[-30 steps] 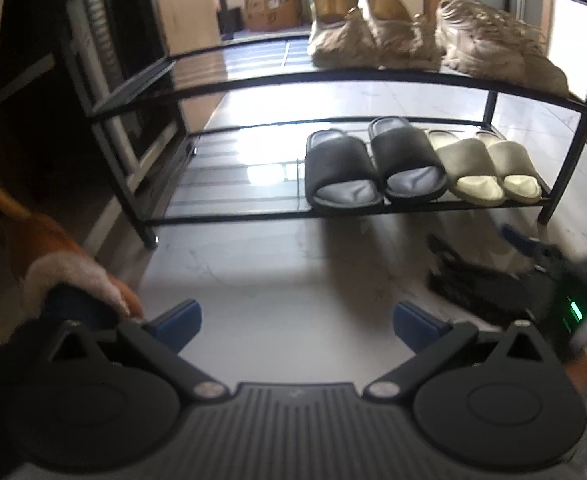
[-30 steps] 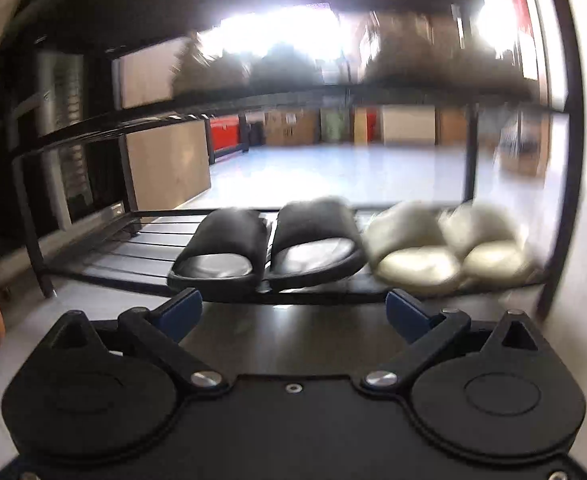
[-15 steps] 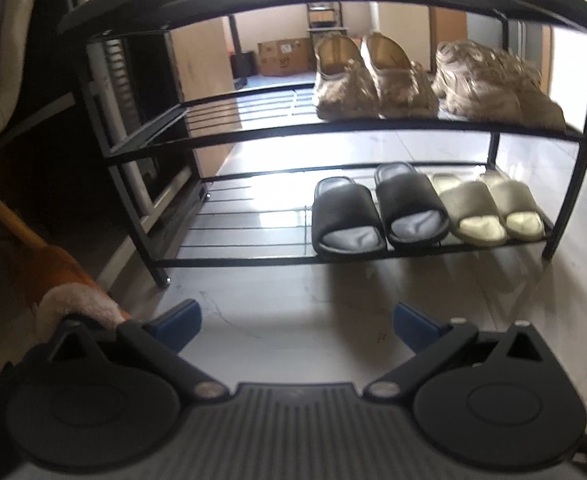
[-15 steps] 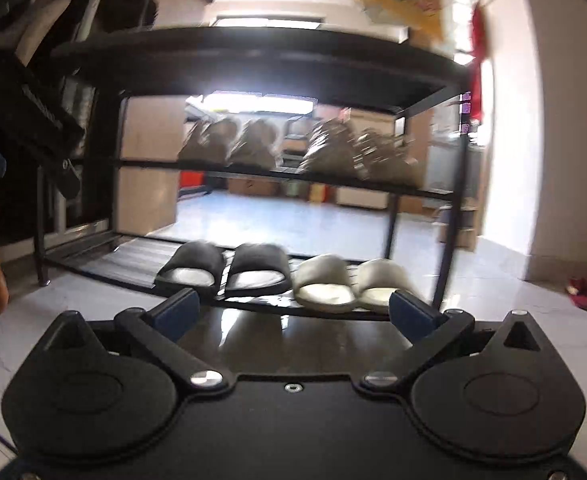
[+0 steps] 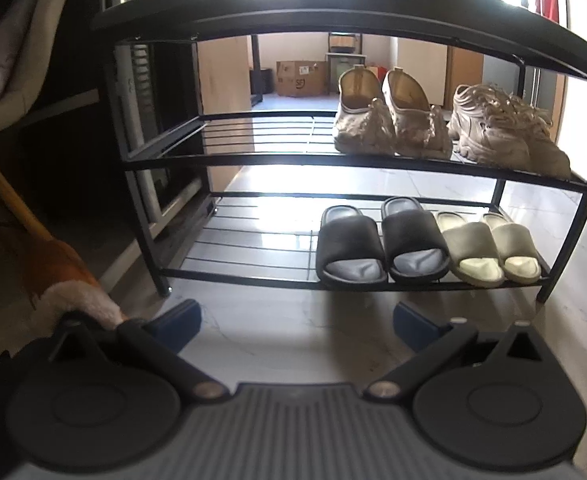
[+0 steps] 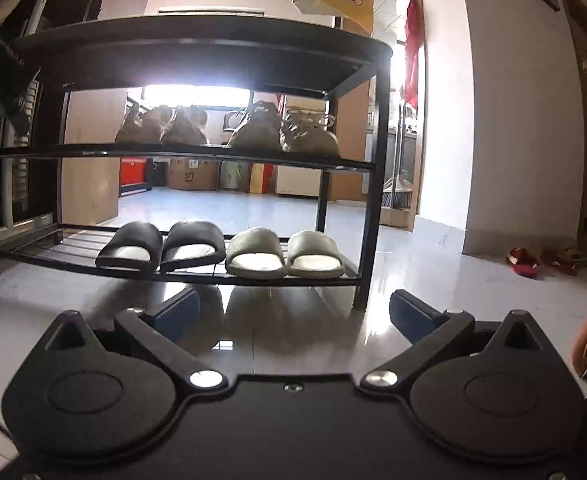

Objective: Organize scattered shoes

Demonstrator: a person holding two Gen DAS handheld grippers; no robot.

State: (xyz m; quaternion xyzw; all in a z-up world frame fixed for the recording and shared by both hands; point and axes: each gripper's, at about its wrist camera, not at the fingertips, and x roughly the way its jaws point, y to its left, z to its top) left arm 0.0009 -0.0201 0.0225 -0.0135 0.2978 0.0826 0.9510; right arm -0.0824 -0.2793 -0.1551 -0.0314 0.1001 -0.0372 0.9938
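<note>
While both tools [image 5: 297, 318] [image 6: 293, 312] gape empty, smooth rubbery slides [image 5: 351, 250] line the wire rack [image 5: 253, 240].

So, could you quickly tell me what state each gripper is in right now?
Left gripper: open, holding nothing, above bare floor.
Right gripper: open, holding nothing, facing the shoe rack.

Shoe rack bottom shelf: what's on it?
On the bottom shelf sit black slides and, to their right, cream slides, toes outward. The shelf's left half is bare wire. Both grippers are open, clear of the rack.
</note>
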